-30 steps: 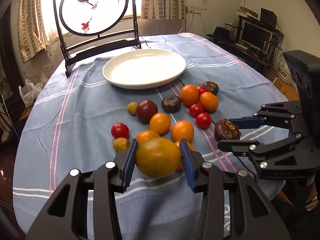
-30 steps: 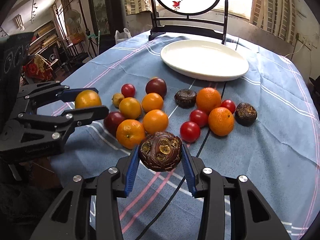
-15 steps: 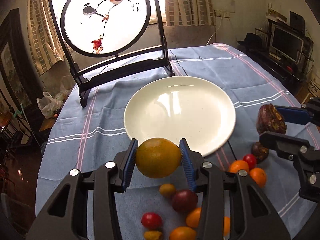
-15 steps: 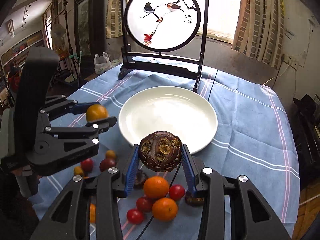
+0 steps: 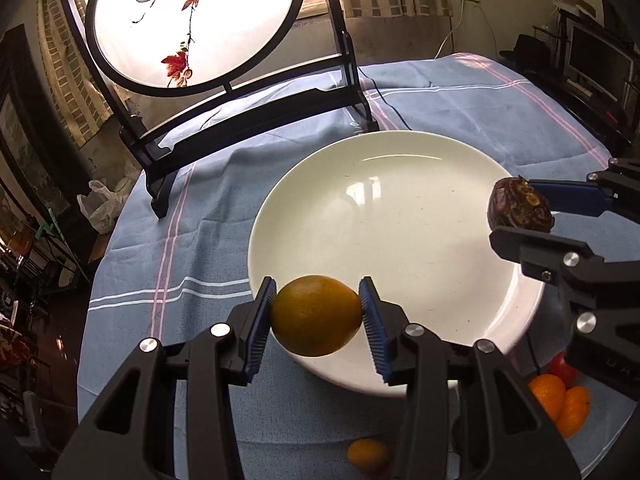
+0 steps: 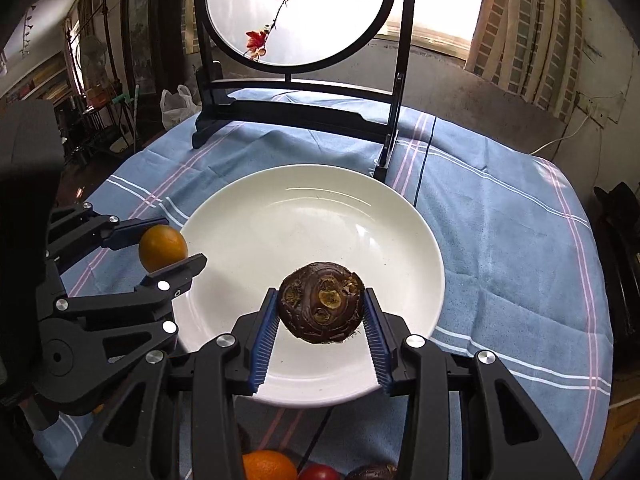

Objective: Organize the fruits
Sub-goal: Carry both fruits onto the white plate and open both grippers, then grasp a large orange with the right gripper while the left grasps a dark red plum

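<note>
My left gripper (image 5: 318, 316) is shut on a yellow-orange fruit (image 5: 316, 314) and holds it over the near-left rim of the white plate (image 5: 400, 208). It also shows in the right wrist view (image 6: 163, 249), where the fruit (image 6: 162, 247) hangs at the plate's left edge. My right gripper (image 6: 320, 312) is shut on a dark brown wrinkled fruit (image 6: 320, 302) above the near part of the plate (image 6: 300, 220). That brown fruit (image 5: 520, 210) shows at the plate's right side in the left wrist view. The plate holds nothing.
A round painted screen on a black stand (image 6: 296, 12) stands just behind the plate. Loose oranges (image 5: 560, 402) and a red fruit (image 5: 562, 366) lie on the blue cloth (image 6: 500, 220) near me; an orange (image 6: 268, 466) shows below the right gripper.
Both grippers have moved forward from above the pile of fruit to the plate, each still holding its fruit. The plate now fills the middle of both views.
</note>
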Motion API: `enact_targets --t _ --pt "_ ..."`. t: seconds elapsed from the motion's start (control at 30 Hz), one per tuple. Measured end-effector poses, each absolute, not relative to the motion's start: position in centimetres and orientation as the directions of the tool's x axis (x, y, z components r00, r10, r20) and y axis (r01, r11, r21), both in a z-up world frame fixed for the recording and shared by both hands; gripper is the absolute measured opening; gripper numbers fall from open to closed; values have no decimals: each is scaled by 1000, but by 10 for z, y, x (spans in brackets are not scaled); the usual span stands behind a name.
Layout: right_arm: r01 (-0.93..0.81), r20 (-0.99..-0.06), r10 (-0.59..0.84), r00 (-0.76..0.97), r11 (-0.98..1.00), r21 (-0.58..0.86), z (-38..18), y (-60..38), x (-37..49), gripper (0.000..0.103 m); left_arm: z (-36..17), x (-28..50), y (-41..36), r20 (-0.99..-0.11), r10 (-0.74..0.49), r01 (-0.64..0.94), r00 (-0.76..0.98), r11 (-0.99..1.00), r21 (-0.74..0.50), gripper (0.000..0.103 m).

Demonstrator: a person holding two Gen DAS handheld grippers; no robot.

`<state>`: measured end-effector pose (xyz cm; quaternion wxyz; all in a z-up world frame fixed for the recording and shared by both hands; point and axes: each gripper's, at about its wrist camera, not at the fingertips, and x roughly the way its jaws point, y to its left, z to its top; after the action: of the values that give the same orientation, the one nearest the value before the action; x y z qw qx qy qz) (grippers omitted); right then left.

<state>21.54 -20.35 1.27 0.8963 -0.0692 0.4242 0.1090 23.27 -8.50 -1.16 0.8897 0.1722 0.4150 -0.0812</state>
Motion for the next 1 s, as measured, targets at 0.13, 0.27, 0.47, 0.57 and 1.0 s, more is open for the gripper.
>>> enact_targets --t 0.13,0.27,0.47,0.57,1.0 --pt "-243 -795 127 593 970 -26 2 -204 234 42 -22 249 -89 -785 14 286 619 927 242 42" --pt "-239 -806 117 581 971 -31 -8 -204 245 43 -35 262 -92 -800 35 285 598 924 253 42" --pt "-220 -797 82 598 973 -65 -11 -204 258 54 -42 272 -94 -804 58 276 592 922 270 69" --pt "-211 -778 89 622 976 -57 0 -208 256 60 -34 270 -91 -792 43 271 609 927 259 74" --pt "-276 -742 175 647 961 -14 33 -215 161 73 11 194 -53 -711 -66 270 700 946 178 83"
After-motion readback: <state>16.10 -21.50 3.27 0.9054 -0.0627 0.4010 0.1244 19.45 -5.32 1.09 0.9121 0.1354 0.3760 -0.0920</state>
